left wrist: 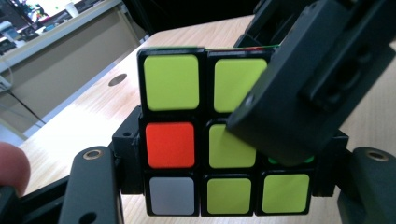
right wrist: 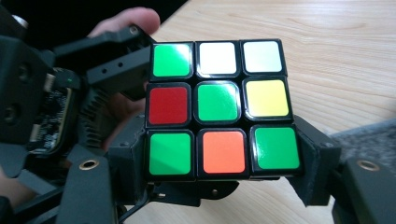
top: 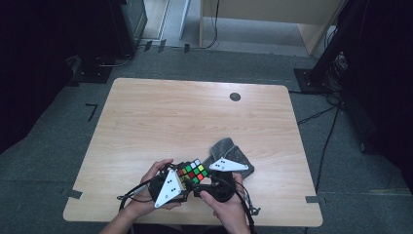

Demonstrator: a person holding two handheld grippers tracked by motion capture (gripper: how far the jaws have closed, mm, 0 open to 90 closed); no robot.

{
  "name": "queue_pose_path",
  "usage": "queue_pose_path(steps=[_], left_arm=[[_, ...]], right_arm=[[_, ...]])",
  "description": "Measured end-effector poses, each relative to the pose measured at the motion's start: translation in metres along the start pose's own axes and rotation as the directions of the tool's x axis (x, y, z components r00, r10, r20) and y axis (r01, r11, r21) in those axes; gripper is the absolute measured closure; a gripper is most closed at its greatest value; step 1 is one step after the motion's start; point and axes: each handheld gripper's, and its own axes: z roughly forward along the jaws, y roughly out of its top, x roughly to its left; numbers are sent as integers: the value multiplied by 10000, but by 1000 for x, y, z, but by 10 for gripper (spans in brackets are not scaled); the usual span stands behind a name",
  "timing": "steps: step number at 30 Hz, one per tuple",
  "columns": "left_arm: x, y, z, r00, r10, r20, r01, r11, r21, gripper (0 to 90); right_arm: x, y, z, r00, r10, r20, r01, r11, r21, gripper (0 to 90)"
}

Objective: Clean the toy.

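1. Wooden table [top: 195,112] on grey carpet; at its near edge two hands hold grippers around a scrambled puzzle cube [top: 192,171]
2. Left gripper [top: 181,180] and right gripper [top: 207,178] each clamp the cube's lower layer, jaws part-open
3. Risk: opposing twists could jam a layer or pop the cube loose
4. Beyond it, a grey cloth [top: 225,148] lies nearby
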Motion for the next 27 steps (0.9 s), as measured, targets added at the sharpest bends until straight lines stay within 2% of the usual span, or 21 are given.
queue_pose_path(steps=[2, 4, 6, 7, 10, 11, 12, 13, 14, 15, 16, 17, 19, 20, 22, 24, 25, 26, 27], left_arm=[[4, 0, -2, 9996, -271, -15, 271, 9996, -33, 335], [12, -4, -6, 9980, -616, -159, 616, 9981, -25, 336], [22, -9, -11, 9928, -1166, -281, 1164, 9932, -77, 336], [27, -11, -13, 9893, -1416, -349, 1414, 9899, -68, 336], [38, -17, -19, 9778, -2032, -517, 2029, 9791, -115, 336], [40, -19, -21, 9748, -2165, -530, 2162, 9763, -123, 336], [42, -21, -22, 9732, -2227, -568, 2225, 9749, -109, 336], [42, -22, -23, 9720, -2276, -578, 2274, 9737, -94, 336], [42, -23, -23, 9706, -2336, -576, 2334, 9723, -98, 336], [42, -24, -23, 9709, -2329, -561, 2330, 9725, -53, 336], [41, -24, -23, 9712, -2316, -557, 2319, 9727, -14, 336], [41, -25, -22, 9709, -2332, -536, 2336, 9723, 15, 336], [40, -26, -21, 9714, -2325, -482, 2331, 9724, 82, 336], [39, -26, -20, 9717, -2318, -460, 2325, 9725, 102, 336], [39, -25, -20, 9716, -2341, -355, 2345, 9721, 78, 336], [37, -25, -20, 9721, -2330, -283, 2333, 9724, 58, 336], [37, -25, -20, 9721, -2330, -283, 2333, 9724, 58, 336], [36, -24, -19, 9724, -2321, -236, 2323, 9726, 74, 336], [36, -24, -19, 9722, -2332, -220, 2334, 9723, 68, 336]], right_arm=[[0, 2, -3, 9995, -257, -203, 253, 9995, -192, 283], [-2, 6, -11, 9986, -520, -99, 515, 9979, -391, 188], [-9, 11, -22, 9995, -275, -153, 264, 9973, -685, 170], [-14, 13, -28, 10000, 10, -42, -14, 9961, -883, 176], [-34, 15, -35, 9942, 457, 969, -345, 9929, -1141, 195], [-42, 13, -34, 9862, 341, 1619, -165, 9939, -1086, 199], [-50, 10, -30, 9630, 90, 2693, 132, 9967, -805, 205], [-59, 5, -25, 9248, -174, 3800, 339, 9988, -367, 213], [-67, -2, -19, 8912, -244, 4530, 314, 9995, -80, 226], [-76, -8, -15, 8880, -39, 4598, 50, 10000, -12, 255], [-84, -13, -11, 9014, 246, 4324, -289, 9996, 33, 267], [-89, -17, -6, 9046, 305, 4251, -417, 9990, 171, 280], [-92, -22, 1, 8924, -151, 4510, -29, 9992, 393, 359], [-92, -25, 6, 8922, -284, 4507, 24, 9983, 581, 362], [-95, -29, 11, 8891, -166, 4574, -237, 9963, 822, 403], [-96, -33, 12, 8792, -175, 4762, -126, 9981, 601, 485], [-96, -33, 12, 8792, -175, 4762, -126, 9981, 601, 485], [-96, -34, 11, 8659, -399, 4987, 48, 9974, 715, 582], [-96, -34, 10, 8618, -497, 5047, 112, 9968, 790, 618]])
